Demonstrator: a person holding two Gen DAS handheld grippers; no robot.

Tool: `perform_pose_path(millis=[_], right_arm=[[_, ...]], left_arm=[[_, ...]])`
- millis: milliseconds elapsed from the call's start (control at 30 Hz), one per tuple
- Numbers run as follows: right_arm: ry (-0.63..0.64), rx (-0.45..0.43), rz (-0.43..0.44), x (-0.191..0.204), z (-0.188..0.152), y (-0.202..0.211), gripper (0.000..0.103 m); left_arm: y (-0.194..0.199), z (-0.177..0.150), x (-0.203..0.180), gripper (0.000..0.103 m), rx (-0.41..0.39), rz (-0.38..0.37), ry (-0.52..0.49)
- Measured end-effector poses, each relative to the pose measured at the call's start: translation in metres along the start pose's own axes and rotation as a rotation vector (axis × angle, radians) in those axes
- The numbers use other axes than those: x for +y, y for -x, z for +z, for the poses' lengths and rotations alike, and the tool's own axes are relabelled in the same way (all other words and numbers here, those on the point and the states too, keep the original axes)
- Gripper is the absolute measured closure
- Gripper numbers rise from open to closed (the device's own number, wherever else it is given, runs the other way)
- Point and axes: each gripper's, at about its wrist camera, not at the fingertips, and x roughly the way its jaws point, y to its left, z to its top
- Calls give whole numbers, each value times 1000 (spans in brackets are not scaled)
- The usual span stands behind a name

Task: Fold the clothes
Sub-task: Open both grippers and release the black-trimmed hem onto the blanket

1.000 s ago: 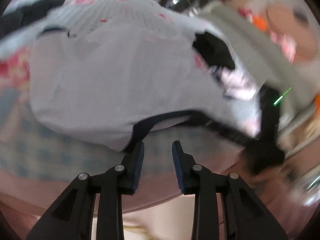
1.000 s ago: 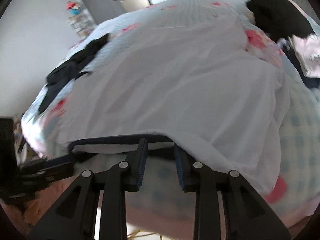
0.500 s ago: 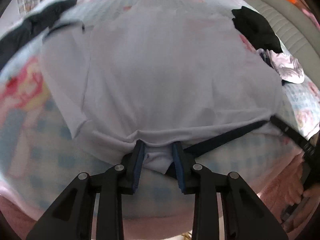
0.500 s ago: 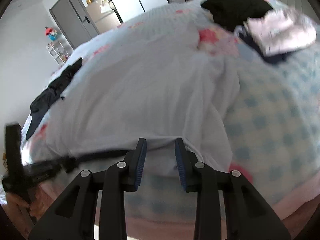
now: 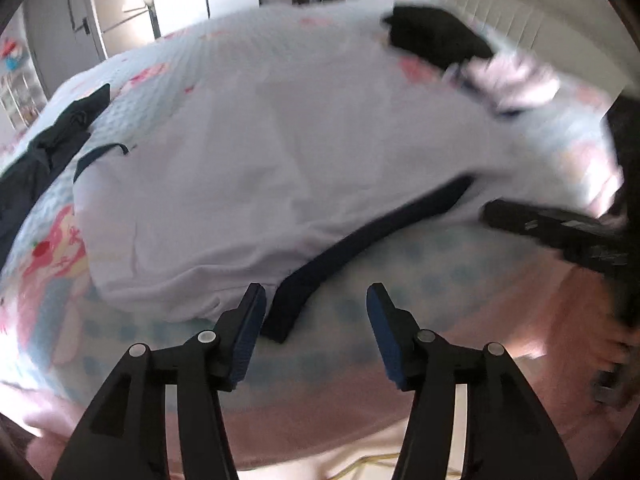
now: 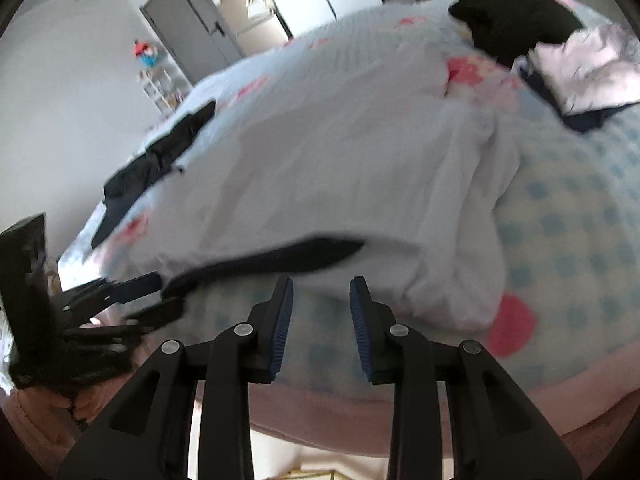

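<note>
A white T-shirt (image 5: 280, 152) (image 6: 340, 168) with a navy band (image 5: 360, 248) (image 6: 272, 260) along its near edge lies spread on the bed. My left gripper (image 5: 316, 304) is open wide just short of that edge, the band's end lying between its fingertips. My right gripper (image 6: 320, 300) is open with a narrower gap and holds nothing; the shirt's edge lies just beyond its tips. Each gripper shows blurred in the other's view, the right gripper (image 5: 560, 232) and the left gripper (image 6: 120, 296).
The bed has a pale blue checked cover (image 6: 568, 240) with pink prints and a pink near edge (image 5: 320, 412). At the far right lie a black garment (image 6: 516, 20) and a folded pale pink one (image 6: 588, 68). A dark garment (image 5: 48, 148) lies at left.
My left gripper's fingers have spread wide and let go of the shirt's edge. The shirt now rests on the bed, and both grippers have drawn back a little from it.
</note>
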Motion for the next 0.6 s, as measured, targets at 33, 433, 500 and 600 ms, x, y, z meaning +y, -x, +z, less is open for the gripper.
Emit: perform_pose_path(millis=[33,433,500,600], right_arm=[[5,4,7,1,0,-1,74],[59,95,32,0,47,-48,72],[51,111,13,-2,47,-58,72],[46,92,-4,0,35,-48,72]], left_arm=[[-2,3,2,62,-2,23,21],[-12,30,51,69,3,39,236],[-13,27,50,68,26,42,241],[1,14,60,65,4,20,287]])
